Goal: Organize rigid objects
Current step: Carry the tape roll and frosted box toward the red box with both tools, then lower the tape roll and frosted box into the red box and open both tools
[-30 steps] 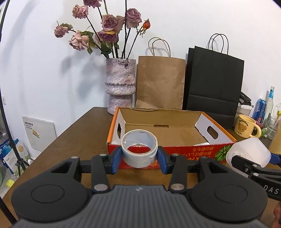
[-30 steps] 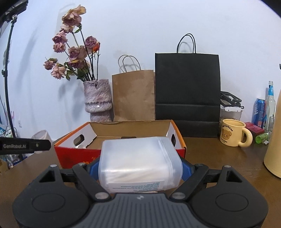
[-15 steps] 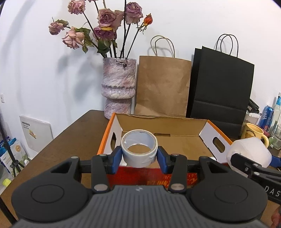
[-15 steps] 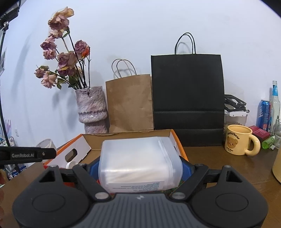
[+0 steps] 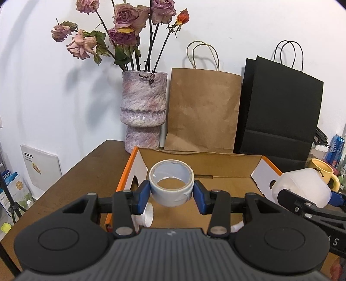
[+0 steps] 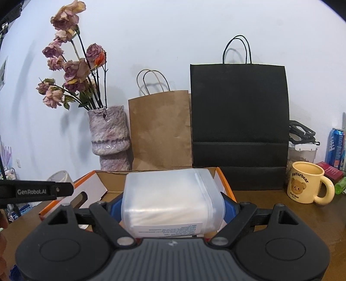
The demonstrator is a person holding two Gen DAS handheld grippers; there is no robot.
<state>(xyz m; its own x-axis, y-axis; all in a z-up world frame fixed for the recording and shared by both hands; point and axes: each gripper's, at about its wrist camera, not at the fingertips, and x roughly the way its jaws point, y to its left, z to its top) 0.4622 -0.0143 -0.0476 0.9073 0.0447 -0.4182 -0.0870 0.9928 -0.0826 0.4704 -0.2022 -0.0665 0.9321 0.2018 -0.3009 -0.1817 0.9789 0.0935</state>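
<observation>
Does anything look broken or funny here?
The roses in the vase look dried and droopy. The tape roll has a slightly torn inner edge at its top. Nothing looks spilled or broken.

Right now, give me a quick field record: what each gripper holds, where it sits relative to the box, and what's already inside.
left gripper: shut on tape roll, above the cardboard box
right gripper: shut on plastic container, at the box's right side
box contents: white threaded cap, bottom otherwise mostly bare
behind box: vase, brown bag, black bag
</observation>
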